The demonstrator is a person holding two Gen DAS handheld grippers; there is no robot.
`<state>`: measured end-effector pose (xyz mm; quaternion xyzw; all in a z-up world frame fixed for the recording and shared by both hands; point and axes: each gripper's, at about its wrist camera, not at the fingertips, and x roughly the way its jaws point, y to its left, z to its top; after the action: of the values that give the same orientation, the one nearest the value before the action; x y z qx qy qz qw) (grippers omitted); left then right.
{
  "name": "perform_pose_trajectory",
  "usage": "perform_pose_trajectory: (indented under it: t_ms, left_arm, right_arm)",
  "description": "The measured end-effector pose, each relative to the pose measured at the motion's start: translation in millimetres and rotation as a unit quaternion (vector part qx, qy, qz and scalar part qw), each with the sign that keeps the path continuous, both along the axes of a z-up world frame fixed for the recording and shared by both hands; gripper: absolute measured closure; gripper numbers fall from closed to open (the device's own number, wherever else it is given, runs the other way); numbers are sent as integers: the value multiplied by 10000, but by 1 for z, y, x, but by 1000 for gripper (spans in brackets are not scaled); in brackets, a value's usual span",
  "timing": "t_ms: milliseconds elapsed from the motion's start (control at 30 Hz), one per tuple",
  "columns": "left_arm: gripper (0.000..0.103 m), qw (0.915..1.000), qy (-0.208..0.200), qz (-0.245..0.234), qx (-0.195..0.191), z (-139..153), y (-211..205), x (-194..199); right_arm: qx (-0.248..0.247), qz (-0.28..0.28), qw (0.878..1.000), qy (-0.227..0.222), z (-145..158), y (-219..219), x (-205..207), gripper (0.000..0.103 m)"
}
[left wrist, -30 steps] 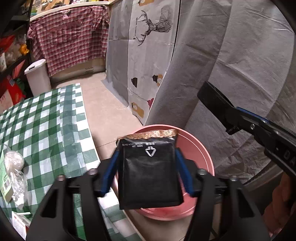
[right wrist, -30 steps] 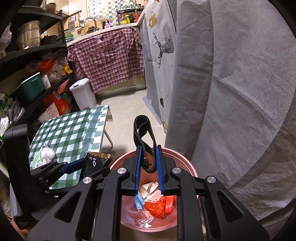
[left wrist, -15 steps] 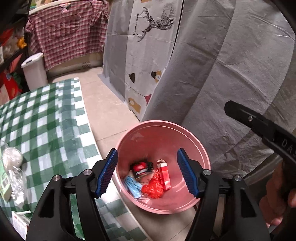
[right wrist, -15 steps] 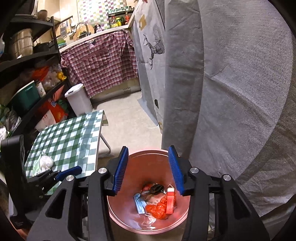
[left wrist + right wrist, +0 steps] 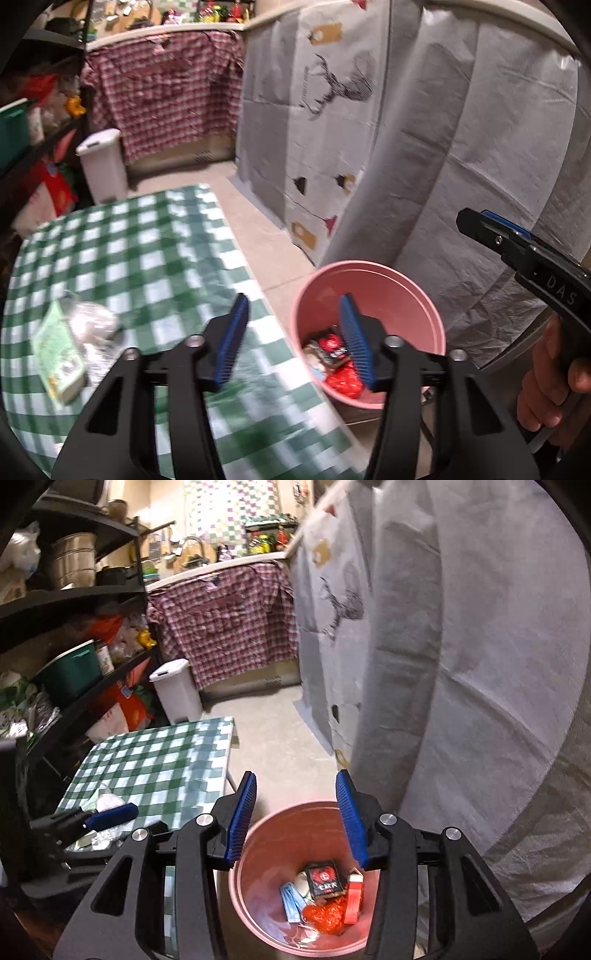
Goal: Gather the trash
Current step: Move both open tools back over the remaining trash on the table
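The pink bin stands on the floor beside the table and holds a black packet, a red wrapper, a small red and white box and a blue mask. My left gripper hangs over the table's corner next to the bin, its jaws closing with nothing between them. Right above the bin, my right gripper stands open and empty. A green packet and crumpled clear plastic lie on the green checked table.
A grey cloth wall hangs just behind the bin. A white lidded bin stands on the floor past the table. Dark shelves full of goods line the left side. A hand holds the right gripper's handle.
The left gripper let go of a black pouch and the right one of a black strap, both over the bin. The left gripper then swung left over the table, its jaws narrower.
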<state>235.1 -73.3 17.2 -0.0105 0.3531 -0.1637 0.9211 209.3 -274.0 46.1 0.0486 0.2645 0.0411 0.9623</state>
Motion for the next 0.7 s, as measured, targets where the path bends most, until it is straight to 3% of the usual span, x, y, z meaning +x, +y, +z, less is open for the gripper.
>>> perform_pose_trajectory:
  t_ms: [200, 267, 367, 533, 700]
  left_arm:
    - [63, 9984, -297, 471, 44, 19, 50, -13]
    - [71, 9974, -337, 632, 65, 23, 65, -16]
    - [71, 9966, -327, 760, 5, 39, 92, -19]
    - [71, 9921, -938, 664, 512, 84, 132, -30]
    - [71, 9883, -1058, 962, 537, 77, 186, -34]
  right_arm:
    - [136, 286, 9995, -44, 3, 35, 2, 60]
    - [151, 384, 9991, -89, 5, 47, 2, 62]
    - [221, 616, 9978, -121, 8, 70, 2, 66]
    - [141, 1133, 9932, -227, 6, 113, -2, 70]
    - [184, 1536, 9879, -62, -6, 138, 2, 81]
